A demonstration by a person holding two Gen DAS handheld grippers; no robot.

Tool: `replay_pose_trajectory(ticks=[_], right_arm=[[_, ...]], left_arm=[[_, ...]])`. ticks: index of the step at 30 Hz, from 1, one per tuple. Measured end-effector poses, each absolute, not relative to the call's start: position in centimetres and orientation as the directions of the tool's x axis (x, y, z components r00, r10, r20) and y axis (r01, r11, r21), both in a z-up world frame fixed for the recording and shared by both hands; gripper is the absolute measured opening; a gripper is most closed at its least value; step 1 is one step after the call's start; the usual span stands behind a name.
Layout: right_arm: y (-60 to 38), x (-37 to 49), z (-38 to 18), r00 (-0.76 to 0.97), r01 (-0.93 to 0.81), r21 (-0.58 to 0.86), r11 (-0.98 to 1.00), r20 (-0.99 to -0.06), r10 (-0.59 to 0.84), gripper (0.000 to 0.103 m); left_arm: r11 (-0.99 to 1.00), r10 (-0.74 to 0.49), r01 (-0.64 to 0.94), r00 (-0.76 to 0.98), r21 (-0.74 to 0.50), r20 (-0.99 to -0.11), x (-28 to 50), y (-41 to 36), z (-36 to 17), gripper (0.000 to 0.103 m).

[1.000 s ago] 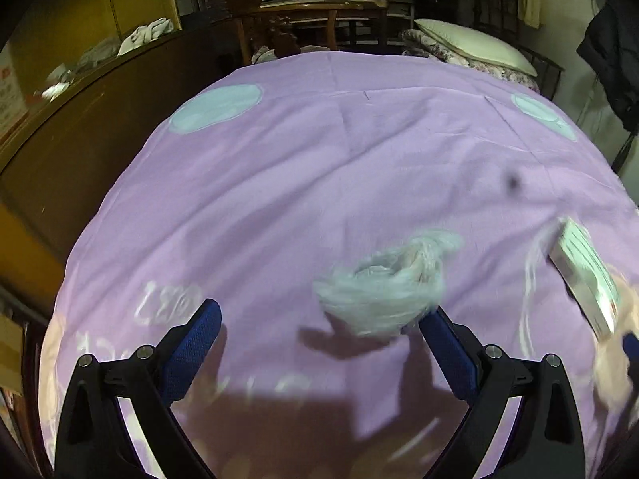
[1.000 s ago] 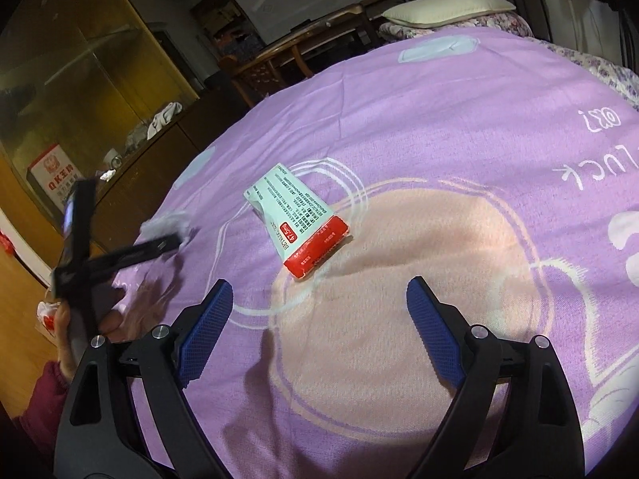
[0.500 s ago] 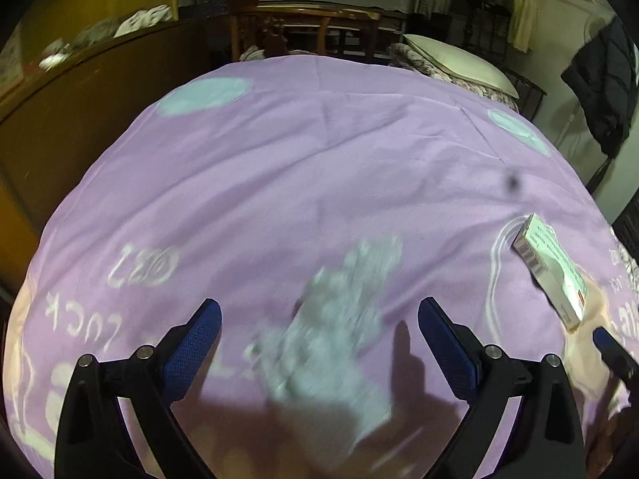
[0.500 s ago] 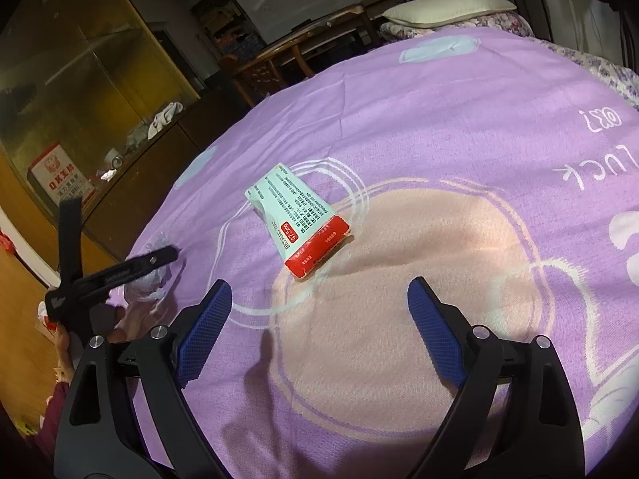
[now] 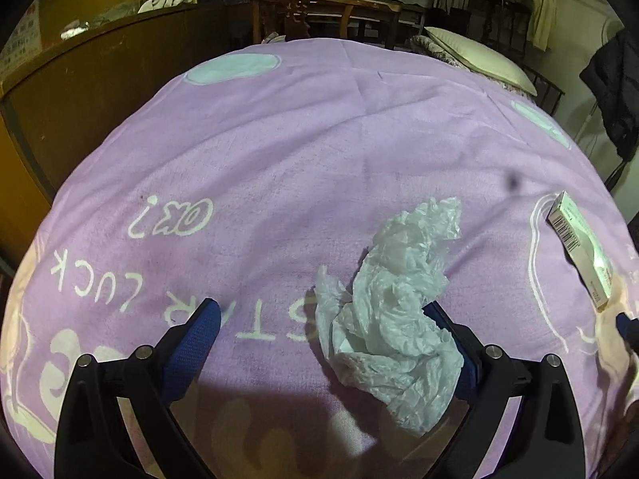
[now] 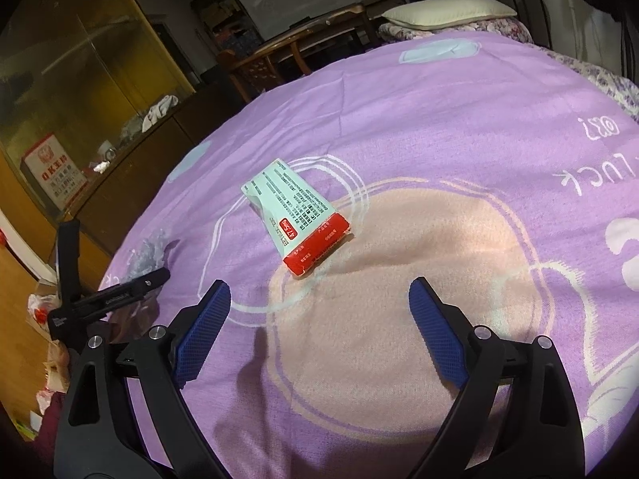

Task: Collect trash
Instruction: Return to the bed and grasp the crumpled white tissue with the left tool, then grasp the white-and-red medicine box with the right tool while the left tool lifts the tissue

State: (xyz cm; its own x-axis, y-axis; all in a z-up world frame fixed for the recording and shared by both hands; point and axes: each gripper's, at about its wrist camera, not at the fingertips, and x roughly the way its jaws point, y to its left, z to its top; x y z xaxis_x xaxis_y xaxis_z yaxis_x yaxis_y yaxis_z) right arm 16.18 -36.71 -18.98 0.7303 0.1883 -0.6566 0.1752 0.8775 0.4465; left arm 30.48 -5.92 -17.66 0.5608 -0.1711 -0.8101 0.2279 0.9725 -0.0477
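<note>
Half a second back the crumpled tissue (image 5: 393, 315) was a blur between the left gripper's fingers; it now shows sharp and lies against the inner face of the right-hand blue pad, which it partly hides, while the left-hand pad (image 5: 191, 349) stands well apart from it. The left gripper (image 5: 315, 343) is spread wide, grasping nothing. In the right wrist view the tissue (image 6: 148, 253) is a pale lump near the bed's edge, just beyond the left gripper's black arm.

A small carton (image 6: 297, 221) — pale green with a red end and printed text — lies flat on the bedspread ahead of the right gripper (image 6: 319, 327), whose jaws are also released and wide apart, with nothing between them. The same carton (image 5: 581, 251) sits at the far right of the left wrist view, barcode end showing, well apart from the tissue.

Both things rest on a purple bedspread (image 5: 319, 139) printed with white letters, pale blue spots and a large peach patch (image 6: 399, 279). A cream pillow (image 6: 447, 12) lies at the head of the bed. Beyond the bed stand a dark wooden chair (image 5: 279, 4) and table, and along the side runs a brown cabinet (image 6: 80, 92) with glass doors — a red and white sign (image 6: 54, 173) leans inside it. Dark clothing (image 5: 615, 92) hangs at the right.
</note>
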Motion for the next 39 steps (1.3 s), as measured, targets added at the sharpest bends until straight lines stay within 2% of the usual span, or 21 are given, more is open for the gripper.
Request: replay_pose_trajectory(ticks=[4, 10, 14, 15, 16, 20, 29, 31, 33, 36, 38, 39], right_arm=[[-35.8, 17.5, -18.5, 0.716, 0.177, 0.389, 0.904, -0.681, 0.153, 0.09], [-34.0, 21.9, -17.8, 0.697, 0.151, 0.247, 0.957, -0.713, 0.074, 0.09], [-33.5, 23.9, -18.5, 0.66, 0.149, 0.209, 0.967, -0.749, 0.06, 0.089], [-33.5, 23.8, -18.6, 0.659, 0.152, 0.207, 0.967, -0.75, 0.057, 0.067], [-33.7, 23.2, -18.3, 0.68, 0.156, 0.217, 0.964, -0.731, 0.055, 0.054], [-33.2, 20.5, -17.2, 0.743, 0.144, 0.232, 0.962, -0.667, 0.049, 0.054], [-33.2, 20.5, -18.2, 0.698, 0.129, 0.289, 0.949, -0.706, 0.121, 0.056], [-33.1, 20.6, -18.3, 0.696, 0.127, 0.289, 0.949, -0.707, 0.122, 0.062], [-33.1, 20.8, -18.4, 0.695, 0.127, 0.287, 0.95, -0.709, 0.121, 0.07], [-33.1, 20.9, -18.5, 0.692, 0.131, 0.29, 0.948, -0.711, 0.122, 0.073], [-33.2, 20.9, -18.5, 0.69, 0.133, 0.291, 0.947, -0.713, 0.122, 0.073], [-33.1, 21.0, -18.6, 0.691, 0.13, 0.291, 0.948, -0.712, 0.125, 0.071]], left_arm=[[0.973, -0.155, 0.228, 0.564, -0.027, -0.811, 30.4, -5.9, -17.7, 0.097], [0.974, -0.151, 0.226, 0.563, -0.024, -0.812, 30.5, -5.9, -17.8, 0.098], [0.974, -0.15, 0.226, 0.56, -0.024, -0.815, 30.7, -6.2, -17.9, 0.099], [0.974, -0.151, 0.226, 0.56, -0.025, -0.815, 30.7, -6.2, -17.9, 0.099], [0.974, -0.149, 0.226, 0.56, -0.022, -0.815, 30.7, -6.2, -17.9, 0.099], [0.974, -0.147, 0.227, 0.56, -0.02, -0.815, 30.8, -6.2, -17.9, 0.099], [0.97, -0.181, 0.237, 0.568, -0.051, -0.803, 30.4, -5.9, -17.7, 0.097], [0.966, -0.198, 0.25, 0.572, -0.061, -0.796, 30.2, -5.9, -17.6, 0.097], [0.962, -0.212, 0.267, 0.577, -0.063, -0.789, 29.9, -6.1, -17.5, 0.091], [0.953, -0.223, 0.299, 0.588, -0.047, -0.777, 29.3, -6.7, -17.3, 0.077], [0.944, -0.238, 0.327, 0.593, -0.04, -0.769, 29.0, -7.1, -17.2, 0.056], [0.939, -0.246, 0.341, 0.595, -0.037, -0.765, 28.8, -7.3, -17.1, 0.05]])
